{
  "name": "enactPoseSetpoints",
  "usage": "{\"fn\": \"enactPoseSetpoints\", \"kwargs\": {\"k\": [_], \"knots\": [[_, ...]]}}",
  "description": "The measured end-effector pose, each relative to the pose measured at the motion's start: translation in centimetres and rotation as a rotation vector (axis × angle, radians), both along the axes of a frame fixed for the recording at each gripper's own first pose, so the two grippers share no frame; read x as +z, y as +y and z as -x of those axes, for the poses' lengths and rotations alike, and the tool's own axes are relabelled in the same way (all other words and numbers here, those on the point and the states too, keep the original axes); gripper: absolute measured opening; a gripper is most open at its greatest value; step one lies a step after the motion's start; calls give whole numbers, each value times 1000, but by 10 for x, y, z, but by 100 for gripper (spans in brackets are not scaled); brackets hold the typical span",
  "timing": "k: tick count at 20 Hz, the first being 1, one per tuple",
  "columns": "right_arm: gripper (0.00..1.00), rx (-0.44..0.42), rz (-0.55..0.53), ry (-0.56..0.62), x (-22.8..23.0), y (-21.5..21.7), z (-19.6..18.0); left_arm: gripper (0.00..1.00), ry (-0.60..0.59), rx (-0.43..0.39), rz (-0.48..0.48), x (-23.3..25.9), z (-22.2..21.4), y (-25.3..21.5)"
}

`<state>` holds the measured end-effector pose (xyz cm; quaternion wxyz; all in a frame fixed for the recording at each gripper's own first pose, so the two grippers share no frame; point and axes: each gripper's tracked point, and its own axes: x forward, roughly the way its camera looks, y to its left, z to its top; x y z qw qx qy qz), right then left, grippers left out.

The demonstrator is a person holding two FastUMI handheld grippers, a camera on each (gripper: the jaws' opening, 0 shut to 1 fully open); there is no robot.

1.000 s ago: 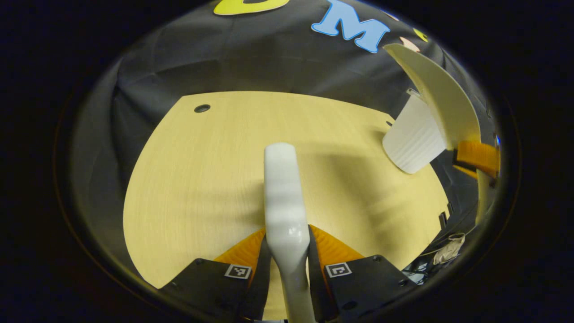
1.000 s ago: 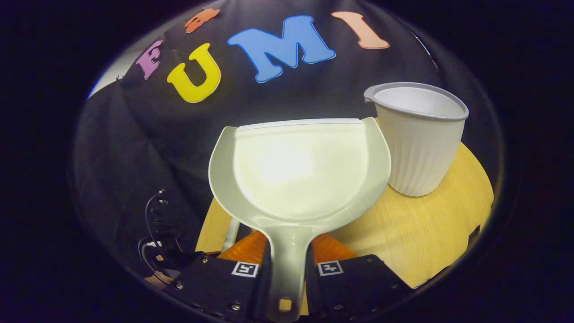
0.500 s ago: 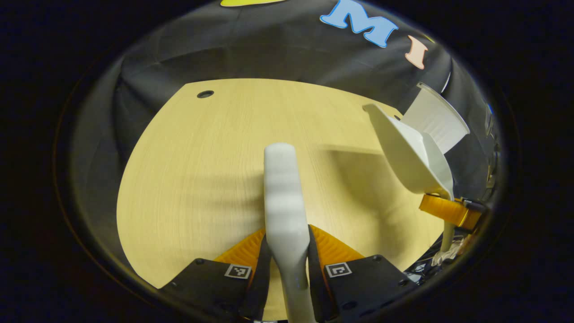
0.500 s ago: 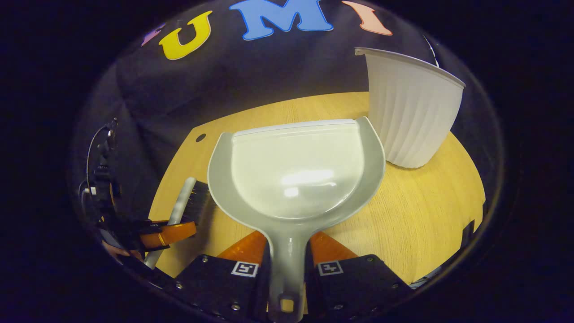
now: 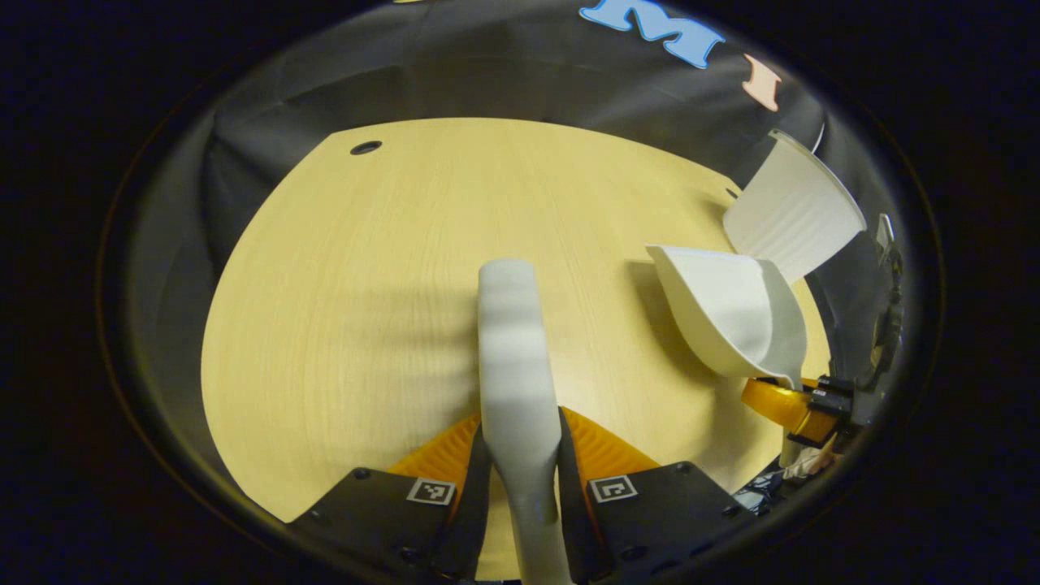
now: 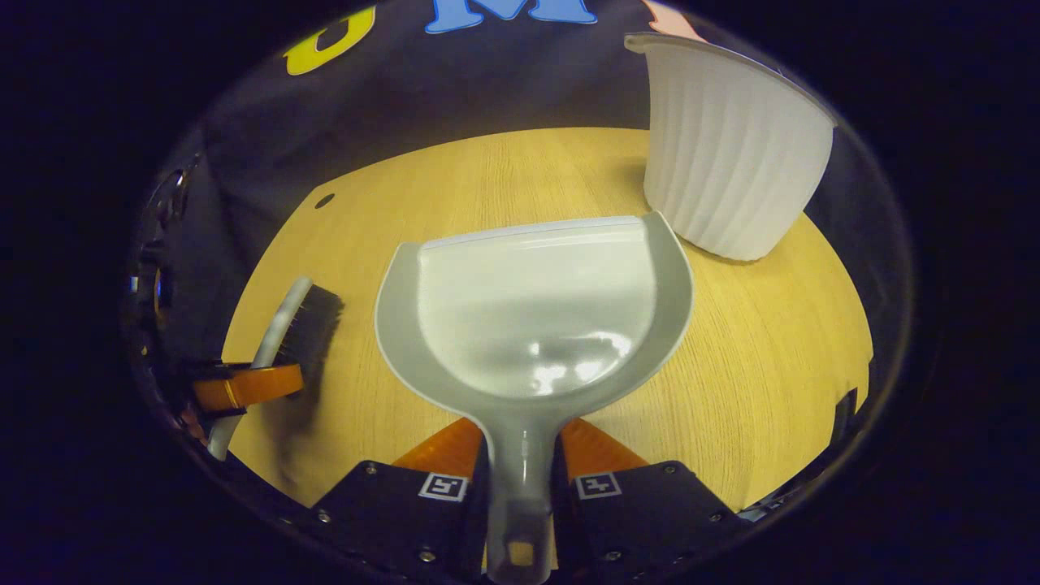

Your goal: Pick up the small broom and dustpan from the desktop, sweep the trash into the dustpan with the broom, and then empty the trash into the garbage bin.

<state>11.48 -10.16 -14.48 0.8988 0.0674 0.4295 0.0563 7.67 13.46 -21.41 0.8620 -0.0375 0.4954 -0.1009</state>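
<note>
My left gripper (image 5: 520, 443) is shut on the small broom's pale handle (image 5: 512, 357), which runs forward over the wooden desktop (image 5: 390, 268). In the right gripper view that broom (image 6: 301, 321) shows dark bristles at the left, with the left gripper (image 6: 244, 386) around its handle. My right gripper (image 6: 520, 455) is shut on the handle of the pale dustpan (image 6: 536, 317), whose pan looks empty and hangs low over the desk. From the left gripper view the dustpan (image 5: 727, 313) sits at the right, with the right gripper (image 5: 792, 402) behind it. The white ribbed garbage bin (image 6: 731, 162) stands at the far right.
A small dark hole (image 5: 366, 148) lies near the desktop's far left corner. The bin (image 5: 796, 215) stands close to the desk's right edge. Black cloth walls the booth behind the desk. Cables and clutter (image 5: 768, 491) lie below the desk's right edge.
The dustpan has come down from beside the bin's rim to low over the desk, left of the bin. Both views tilted downward, showing more desktop. The broom stayed in its grip.
</note>
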Motion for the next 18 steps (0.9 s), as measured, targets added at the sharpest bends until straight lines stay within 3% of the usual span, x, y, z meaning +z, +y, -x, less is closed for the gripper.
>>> {"fn": "enactPoseSetpoints", "kwargs": {"k": [14, 18], "knots": [[35, 21, -48, 74, -8, 0, 5, 47, 28, 45, -31, -5, 4, 3], [39, 36, -72, 71, -4, 1, 7, 53, 9, 46, -44, -3, -2, -1]]}}
